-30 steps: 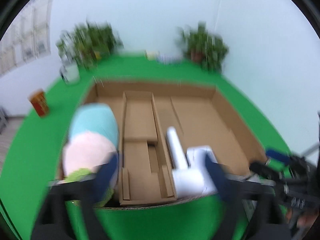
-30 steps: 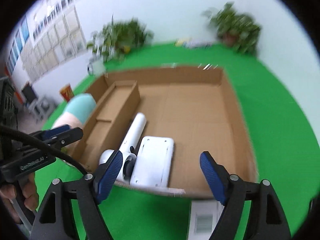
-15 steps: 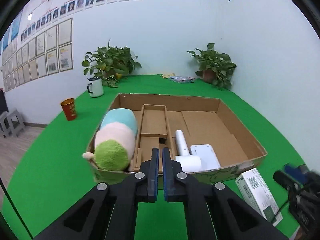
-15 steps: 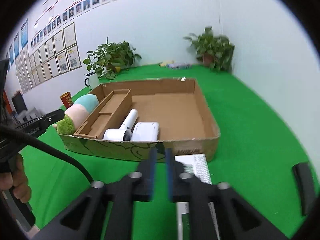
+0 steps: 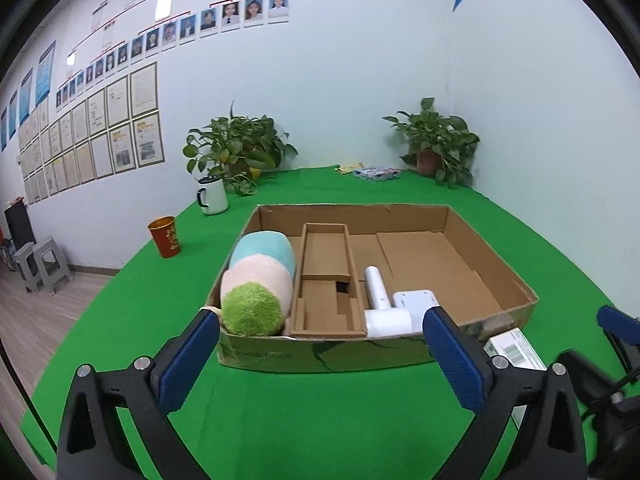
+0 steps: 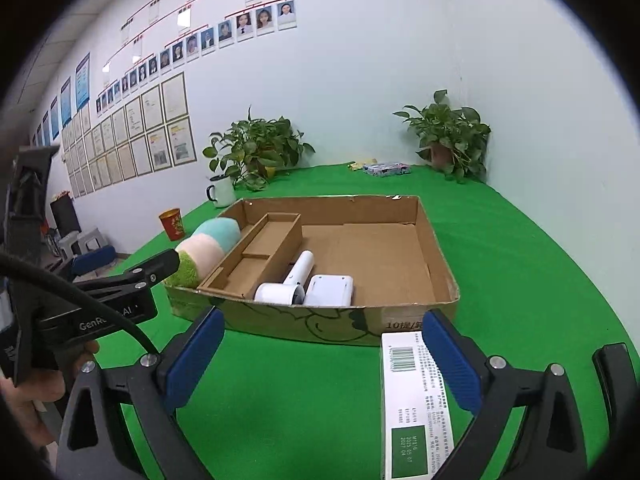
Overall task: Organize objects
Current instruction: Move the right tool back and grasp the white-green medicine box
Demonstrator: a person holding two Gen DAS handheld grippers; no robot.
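Left wrist view: green tabletop carries cardboard tray, plush toy and white hair dryer sorted into it. Small white box lies outside, likely next. Left tool, right tool: both just reopened, jaws wide, empty.

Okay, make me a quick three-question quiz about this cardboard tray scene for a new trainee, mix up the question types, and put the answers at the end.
1. True or false: the plush toy lies in the cardboard tray, left of the inner cardboard divider.
2. Which item lies outside the tray on the green cloth? A) white hair dryer B) white flat device C) barcoded box
3. Fill in: the jaws of the left gripper and the right gripper both stand ____, with nothing gripped.

Key: 1 true; 2 C; 3 open.
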